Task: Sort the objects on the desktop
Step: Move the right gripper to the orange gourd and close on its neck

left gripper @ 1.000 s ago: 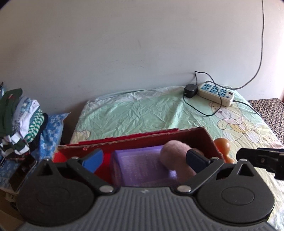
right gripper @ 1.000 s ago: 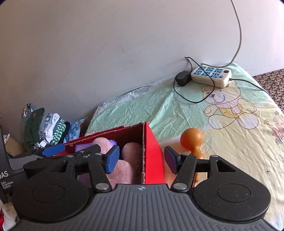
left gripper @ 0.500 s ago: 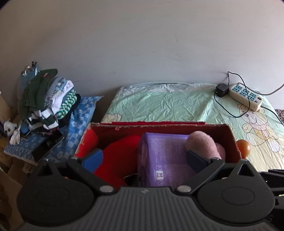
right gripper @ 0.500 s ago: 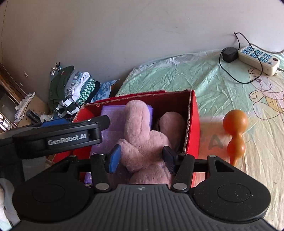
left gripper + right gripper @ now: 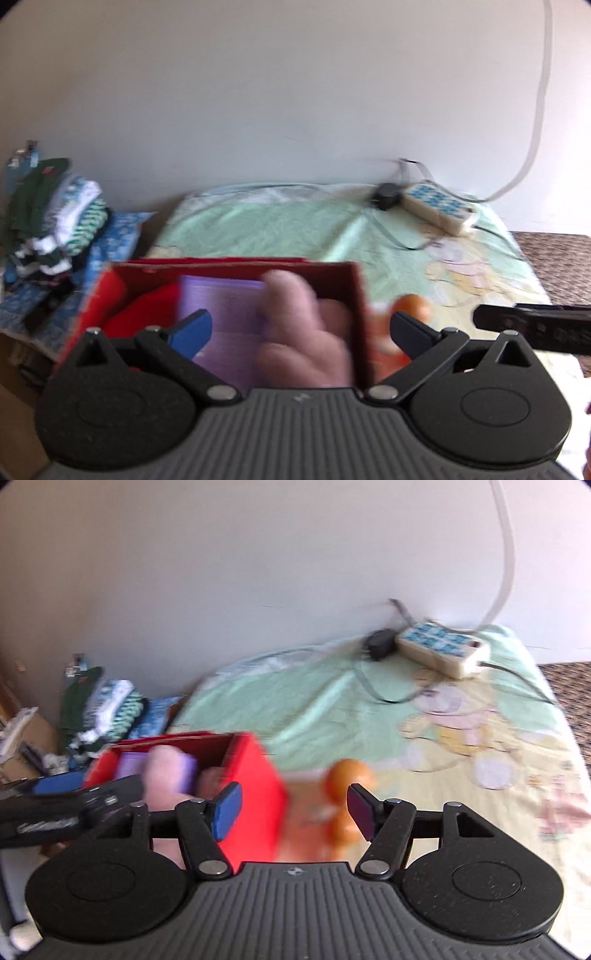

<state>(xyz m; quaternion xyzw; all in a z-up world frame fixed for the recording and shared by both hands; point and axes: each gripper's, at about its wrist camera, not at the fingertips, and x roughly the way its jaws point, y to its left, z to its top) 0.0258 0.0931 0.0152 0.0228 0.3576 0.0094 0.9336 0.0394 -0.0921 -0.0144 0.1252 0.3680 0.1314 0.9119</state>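
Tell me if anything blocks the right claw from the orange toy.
Nothing visible does. The right claw is open, and the orange toy lies on the sheet just ahead, near its right finger. The red box sits to the left, beside the path.

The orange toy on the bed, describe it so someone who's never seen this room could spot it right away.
Find the bed with the pale green cartoon sheet, then the red box near its front edge. Just right of the box, outside it, lies the orange toy: two stacked balls, smooth and glossy, unlike the pink plush and purple pack inside the box.
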